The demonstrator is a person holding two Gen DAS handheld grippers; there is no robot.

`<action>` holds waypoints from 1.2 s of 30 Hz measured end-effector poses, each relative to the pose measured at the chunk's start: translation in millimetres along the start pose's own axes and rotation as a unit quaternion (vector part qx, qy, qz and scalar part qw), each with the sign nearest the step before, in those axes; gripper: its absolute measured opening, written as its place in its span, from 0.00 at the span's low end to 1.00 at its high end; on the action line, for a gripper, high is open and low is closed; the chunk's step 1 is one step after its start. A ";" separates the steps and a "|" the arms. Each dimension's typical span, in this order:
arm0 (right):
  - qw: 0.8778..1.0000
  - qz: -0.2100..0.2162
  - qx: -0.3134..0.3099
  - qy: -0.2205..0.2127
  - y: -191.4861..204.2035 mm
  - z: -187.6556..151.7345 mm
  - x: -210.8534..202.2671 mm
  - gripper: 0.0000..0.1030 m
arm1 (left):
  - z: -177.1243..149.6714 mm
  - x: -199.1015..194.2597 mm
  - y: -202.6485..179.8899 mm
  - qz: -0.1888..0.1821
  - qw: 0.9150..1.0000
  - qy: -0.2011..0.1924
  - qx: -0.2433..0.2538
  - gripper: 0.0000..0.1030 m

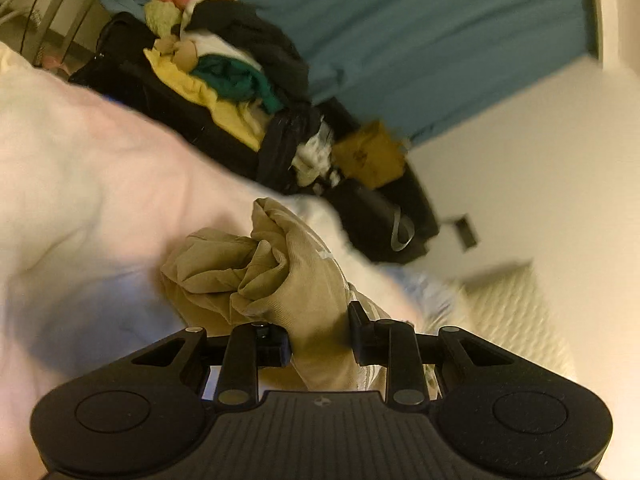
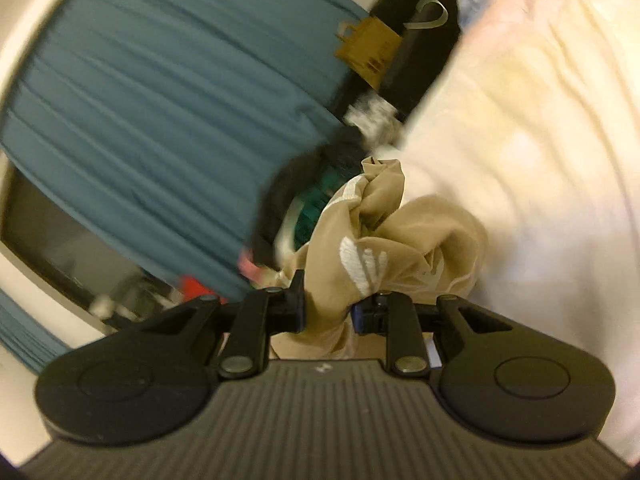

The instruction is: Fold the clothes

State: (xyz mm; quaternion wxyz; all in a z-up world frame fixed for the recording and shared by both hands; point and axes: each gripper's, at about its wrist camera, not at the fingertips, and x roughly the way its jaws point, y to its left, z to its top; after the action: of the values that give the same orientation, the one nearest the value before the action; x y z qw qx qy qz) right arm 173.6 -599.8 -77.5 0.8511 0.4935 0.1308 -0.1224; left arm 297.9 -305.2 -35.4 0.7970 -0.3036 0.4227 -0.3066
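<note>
Both grippers, left [image 1: 320, 334] and right [image 2: 328, 306], clamp the bunched tan garment [image 1: 280, 276], apparently to carry it for folding.

The right gripper [image 2: 326, 312] is seen at the bottom centre of the frame, its 2 jaws closed on a bunched tan garment [image 2: 384, 236] that is pinched between them. White printed marks are visible on the cloth just above the jaws. The right half of the frame is filled by pale cream bedding [image 2: 520, 152]. A teal curtain [image 2: 160, 80] is spread across the upper left. A brown paper bag [image 2: 366, 54] is seen at the upper centre, beside a black bag [image 2: 420, 40]. Dark and green clothing [image 2: 304, 200], blurred, lies just left of the garment. A red item [image 2: 196, 286] is glimpsed at lower left.
</note>
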 end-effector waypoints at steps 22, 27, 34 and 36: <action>0.978 -0.097 -0.160 0.093 31.8 -85.8 -139.9 0.25 | -100.6 -145.8 -33.8 0.104 0.958 0.010 0.268 0.69; 0.969 -0.069 -0.230 0.062 82.5 -90.8 -194.8 0.40 | -120.0 -216.7 -74.2 0.110 0.942 -0.037 0.316 0.87; 0.954 -0.027 -0.297 0.018 118.8 -123.5 -269.1 0.92 | -177.0 -324.4 -105.4 0.100 0.913 -0.111 0.379 1.00; 0.950 -0.019 -0.311 0.008 124.1 -135.8 -287.1 0.92 | -191.9 -349.3 -107.3 0.088 0.909 -0.124 0.387 1.00</action>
State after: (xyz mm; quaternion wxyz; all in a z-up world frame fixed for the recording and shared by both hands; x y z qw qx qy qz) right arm -67.0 -398.7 56.4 0.9588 0.2027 0.1782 -0.0883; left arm -50.8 -155.3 126.8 0.9216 0.0317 0.1933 -0.3351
